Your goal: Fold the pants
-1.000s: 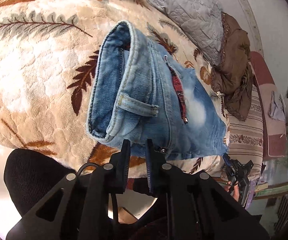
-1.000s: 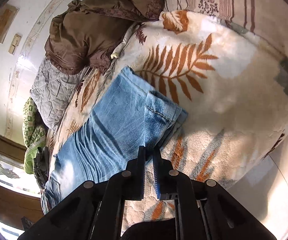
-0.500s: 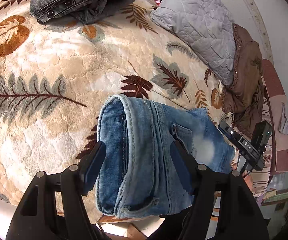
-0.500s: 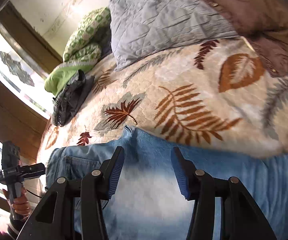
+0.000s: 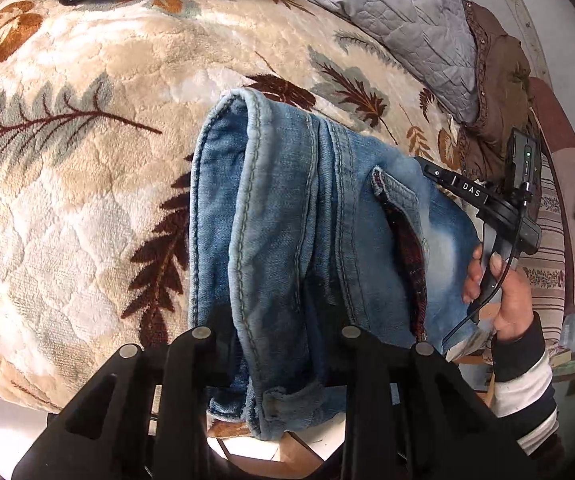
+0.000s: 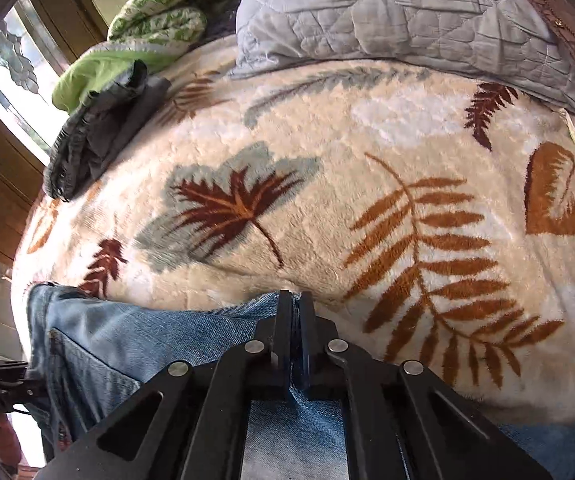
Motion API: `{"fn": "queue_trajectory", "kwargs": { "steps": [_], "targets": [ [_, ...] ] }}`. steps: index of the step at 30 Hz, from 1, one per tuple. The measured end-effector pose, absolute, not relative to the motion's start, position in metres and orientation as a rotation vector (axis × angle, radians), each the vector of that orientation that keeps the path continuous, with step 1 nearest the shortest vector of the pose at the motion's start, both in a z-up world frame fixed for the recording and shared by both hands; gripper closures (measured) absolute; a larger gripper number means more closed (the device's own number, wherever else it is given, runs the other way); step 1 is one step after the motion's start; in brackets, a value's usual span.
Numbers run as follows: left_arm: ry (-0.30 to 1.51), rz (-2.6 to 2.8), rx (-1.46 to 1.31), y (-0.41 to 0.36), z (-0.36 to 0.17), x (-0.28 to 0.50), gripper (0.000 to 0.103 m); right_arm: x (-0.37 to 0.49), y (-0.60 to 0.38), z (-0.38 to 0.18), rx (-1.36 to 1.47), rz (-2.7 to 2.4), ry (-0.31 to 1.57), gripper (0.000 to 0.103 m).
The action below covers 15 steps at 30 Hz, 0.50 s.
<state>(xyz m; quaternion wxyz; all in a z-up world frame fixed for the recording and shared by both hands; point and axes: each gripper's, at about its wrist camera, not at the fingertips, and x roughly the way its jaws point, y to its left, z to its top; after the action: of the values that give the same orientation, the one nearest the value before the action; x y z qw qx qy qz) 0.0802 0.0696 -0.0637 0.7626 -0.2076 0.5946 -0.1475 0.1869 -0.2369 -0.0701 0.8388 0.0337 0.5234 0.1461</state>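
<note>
The faded blue denim pants lie doubled over near the front edge of a cream plush blanket with rust and brown leaf prints. The left gripper is closing around the bunched waistband. The right gripper is pinched tight on a denim fold. A grey quilted pillow rests behind.
</note>
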Motion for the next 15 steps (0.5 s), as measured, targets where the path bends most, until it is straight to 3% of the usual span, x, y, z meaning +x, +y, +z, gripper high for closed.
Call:
{"fn": "queue_trajectory", "kwargs": {
  "steps": [2, 5, 6, 7, 8, 9, 10, 15],
  "targets": [
    [1.279, -0.339, -0.472, 0.075, -0.053, 0.073, 0.078, 0.181, -0.246, -0.055, 0.152, 0.293, 1.087, 0.086],
    [1.231, -0.391, -0.496, 0.084, -0.026, 0.049, 0.076, 0.144, -0.264, -0.023, 0.296, 0.372, 1.032, 0.084],
    [1.210, -0.404, -0.503, 0.087, -0.018, 0.038, 0.072, 0.125, -0.268, -0.016, 0.338, 0.429, 1.028, 0.078],
    [1.193, -0.410, -0.512, 0.089, -0.010, 0.028, 0.057, 0.104, -0.271, -0.011, 0.361, 0.479, 1.031, 0.072],
    [1.170, -0.421, -0.533, 0.091, -0.006, 0.018, 0.044, 0.081, -0.273, -0.009, 0.359, 0.508, 1.035, 0.059],
    [1.150, -0.438, -0.561, 0.092, -0.003, 0.009, 0.039, 0.060, -0.271, -0.007, 0.340, 0.523, 1.033, 0.050],
    [1.145, -0.451, -0.590, 0.092, -0.004, 0.001, 0.034, 0.041, -0.269, -0.008, 0.306, 0.535, 1.034, 0.048],
    [1.200, -0.487, -0.721, 0.076, -0.033, -0.006, 0.033, -0.024, -0.243, -0.026, 0.079, 0.565, 1.032, 0.044]
  ]
}}
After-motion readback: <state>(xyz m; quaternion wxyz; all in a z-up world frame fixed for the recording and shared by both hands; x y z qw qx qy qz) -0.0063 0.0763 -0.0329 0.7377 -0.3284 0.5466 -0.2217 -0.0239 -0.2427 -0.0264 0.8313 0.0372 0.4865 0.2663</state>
